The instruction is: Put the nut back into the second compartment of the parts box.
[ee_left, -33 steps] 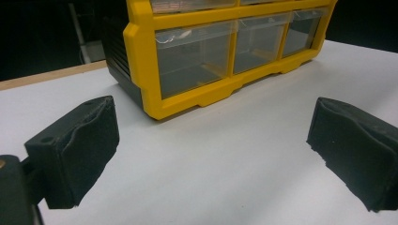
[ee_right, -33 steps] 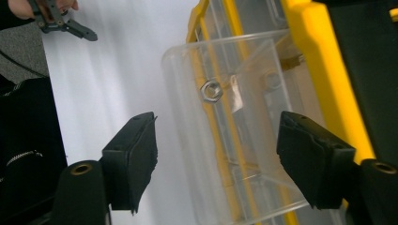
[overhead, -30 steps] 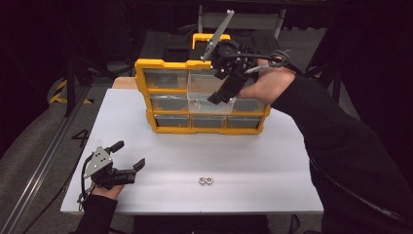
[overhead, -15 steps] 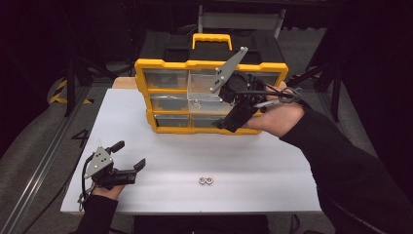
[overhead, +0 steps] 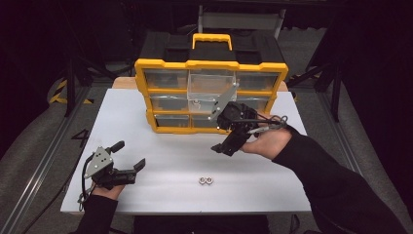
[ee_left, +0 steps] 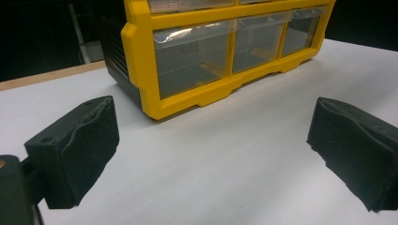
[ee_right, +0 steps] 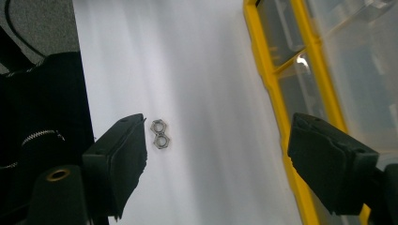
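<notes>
A yellow organizer (overhead: 210, 64) with clear drawers stands at the back of the white table (overhead: 160, 151). One upper middle drawer (overhead: 210, 87) is pulled out. Two small metal nuts (overhead: 206, 181) lie side by side near the table's front edge. My right gripper (overhead: 228, 141) hangs open just in front of the organizer's lower right drawers, jaws pointing down toward the table. In the right gripper view, the nuts (ee_right: 159, 134) lie beside its left jaw, and the organizer (ee_right: 281, 117) runs along the right. My left gripper (overhead: 129, 155) rests open at the front left, facing the organizer (ee_left: 187, 61), nothing between its jaws.
A black case with a yellow handle (overhead: 211, 40) sits behind the organizer. Dark floor and metal stands surround the table. Bare white surface lies between the left gripper (ee_left: 211, 136) and the organizer.
My right gripper has come down from the organizer's top to the table just in front of it, turning its jaws downward. The left gripper has stayed still.
</notes>
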Demonstrator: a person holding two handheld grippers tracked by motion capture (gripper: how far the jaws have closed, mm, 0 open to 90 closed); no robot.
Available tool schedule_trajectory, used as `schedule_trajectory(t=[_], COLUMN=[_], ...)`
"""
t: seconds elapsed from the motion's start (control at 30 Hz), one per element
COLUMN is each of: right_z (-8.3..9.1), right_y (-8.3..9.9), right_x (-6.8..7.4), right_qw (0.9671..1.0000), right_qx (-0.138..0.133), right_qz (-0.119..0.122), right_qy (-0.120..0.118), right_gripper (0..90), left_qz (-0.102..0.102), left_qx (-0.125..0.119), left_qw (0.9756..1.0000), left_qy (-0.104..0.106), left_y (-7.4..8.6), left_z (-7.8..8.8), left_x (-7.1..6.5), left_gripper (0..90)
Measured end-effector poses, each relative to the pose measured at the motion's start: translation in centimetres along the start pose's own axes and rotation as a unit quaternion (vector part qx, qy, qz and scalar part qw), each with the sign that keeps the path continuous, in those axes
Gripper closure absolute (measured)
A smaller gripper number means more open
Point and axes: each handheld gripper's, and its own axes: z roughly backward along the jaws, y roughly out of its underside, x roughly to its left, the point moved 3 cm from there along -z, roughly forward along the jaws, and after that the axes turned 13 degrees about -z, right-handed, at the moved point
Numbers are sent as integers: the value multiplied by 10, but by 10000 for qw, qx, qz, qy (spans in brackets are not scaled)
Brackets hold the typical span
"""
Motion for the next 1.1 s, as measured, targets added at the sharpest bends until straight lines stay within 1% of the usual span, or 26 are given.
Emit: schedule_trajectory(t=[0.07,0.1,0.13,0.17,0.2,0.23,0.27,0.4,0.53,0.7,0.73,0.77,0.8,0.83,0.87,0.93,1.03,1.1], right_z=[-8,-11,-20,-20,-24,-30,-36,-50,-64,-85,-91,-94,-100,-103,-103,-114,-129,-136], right_y=[4,5,9,9,12,14,16,23,28,37,39,40,43,44,44,47,53,55], right_x=[1,2,3,3,3,4,5,8,10,16,17,19,21,21,21,25,28,30], right_qw=[9999,9999,9998,9998,9997,9996,9995,9989,9989,9982,9979,9974,9970,9969,9969,9961,9946,9939], right_qx=[62,67,140,140,189,233,266,359,398,555,601,666,714,739,739,812,971,1020], right_qz=[-72,-65,-115,-115,-84,-132,-117,-200,-175,-132,-122,-149,-156,-148,-148,-125,-52,-77], right_qy=[-42,-57,-83,-83,-116,-117,-158,-228,-184,-168,-222,-210,-267,-238,-238,-325,-375,-403], right_gripper=[195,194,192,192,192,191,189,188,186,184,184,184,185,184,184,189,201,217], left_qz=[0,4,4,-13,-13,3,1,-12,0,-2,-3,-3,1,0,0,-3,-3,-3], left_qx=[1,-1,-1,9,8,-1,1,7,-2,4,4,4,4,5,5,17,6,4], left_qw=[10000,10000,10000,10000,10000,10000,10000,10000,10000,10000,10000,10000,10000,10000,10000,10000,10000,10000], left_qy=[1,-1,-1,6,7,0,1,9,7,0,0,-1,0,1,1,0,-1,-1], left_y=[0,0,0,0,0,0,0,0,0,0,0,0,0,0,0,0,0,0], left_z=[0,0,0,0,0,0,0,0,0,0,0,0,0,0,0,0,0,0], left_x=[0,0,0,0,0,0,0,0,0,0,0,0,0,0,0,0,0,0], left_gripper=[32,32,32,32,32,32,32,32,32,32,32,32,32,32,32,32,32,32])
